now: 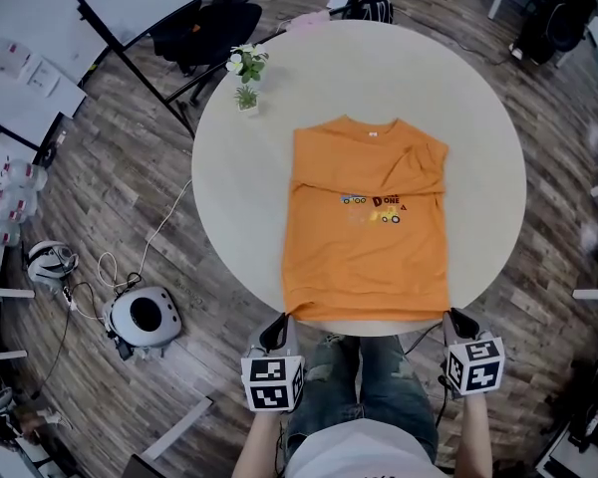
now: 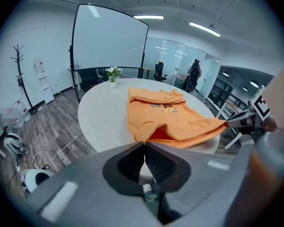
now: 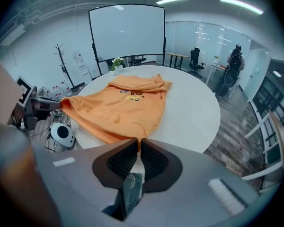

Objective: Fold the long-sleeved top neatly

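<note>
An orange long-sleeved top point(image 1: 369, 227) lies flat on the round white table point(image 1: 234, 192), collar far, sleeves folded in, hem at the near edge. My left gripper point(image 1: 283, 320) is shut on the hem's left corner, and my right gripper point(image 1: 449, 317) is shut on the right corner. In the left gripper view the top point(image 2: 165, 112) runs from my closed jaws point(image 2: 143, 144) across to the right gripper point(image 2: 241, 119), hem lifted slightly. In the right gripper view the top point(image 3: 123, 103) meets my closed jaws point(image 3: 140, 140), and the left gripper point(image 3: 38, 103) holds the far corner.
A small potted plant point(image 1: 246, 76) stands at the table's far left. On the floor to the left sit a round white device point(image 1: 145, 315) and a cable. A black office chair point(image 1: 209, 26) and a whiteboard point(image 2: 109, 41) stand beyond the table.
</note>
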{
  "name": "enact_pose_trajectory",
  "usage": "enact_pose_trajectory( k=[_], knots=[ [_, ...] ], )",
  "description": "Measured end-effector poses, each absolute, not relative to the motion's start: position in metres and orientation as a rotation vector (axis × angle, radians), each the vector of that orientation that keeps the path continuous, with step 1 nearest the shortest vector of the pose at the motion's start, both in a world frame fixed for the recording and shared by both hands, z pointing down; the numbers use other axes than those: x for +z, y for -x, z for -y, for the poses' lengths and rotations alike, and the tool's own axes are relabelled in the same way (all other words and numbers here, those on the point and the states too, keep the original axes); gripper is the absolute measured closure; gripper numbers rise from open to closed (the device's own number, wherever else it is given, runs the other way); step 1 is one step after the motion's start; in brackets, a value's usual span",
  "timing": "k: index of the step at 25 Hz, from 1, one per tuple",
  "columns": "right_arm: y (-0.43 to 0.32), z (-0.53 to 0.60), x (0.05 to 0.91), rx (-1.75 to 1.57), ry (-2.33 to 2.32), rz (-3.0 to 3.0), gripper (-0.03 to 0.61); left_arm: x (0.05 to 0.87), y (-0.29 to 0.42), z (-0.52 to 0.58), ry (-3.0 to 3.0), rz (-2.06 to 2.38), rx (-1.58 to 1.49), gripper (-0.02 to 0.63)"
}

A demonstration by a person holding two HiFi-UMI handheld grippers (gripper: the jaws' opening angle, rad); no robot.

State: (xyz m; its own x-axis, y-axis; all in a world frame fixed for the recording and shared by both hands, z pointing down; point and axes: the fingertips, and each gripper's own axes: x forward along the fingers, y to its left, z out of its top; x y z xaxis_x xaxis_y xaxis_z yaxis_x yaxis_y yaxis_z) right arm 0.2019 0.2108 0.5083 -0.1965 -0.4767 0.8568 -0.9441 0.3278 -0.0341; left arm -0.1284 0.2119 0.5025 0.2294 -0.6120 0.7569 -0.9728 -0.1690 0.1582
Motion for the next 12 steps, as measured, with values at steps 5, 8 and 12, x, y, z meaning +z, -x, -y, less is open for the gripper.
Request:
enact_pose_trajectory(
  k=[5, 8, 12],
  knots=[
    [-0.202, -0.191, 0.486, 0.706, -1.301, 1.855, 0.528, 0.469, 0.129, -0.183, -1.944, 1.515, 0.67, 0.604],
    [-0.204, -0.166, 0.468, 0.659, -1.331, 1.896, 0.529, 0.446, 0.126, -0.156, -1.997, 1.557, 0.634, 0.604],
    [-0.207, -0.132, 0.444, 0.598, -1.356, 1.952, 0.529, 0.419, 0.124, -0.12, -2.043, 1.613, 0.587, 0.604]
  ],
)
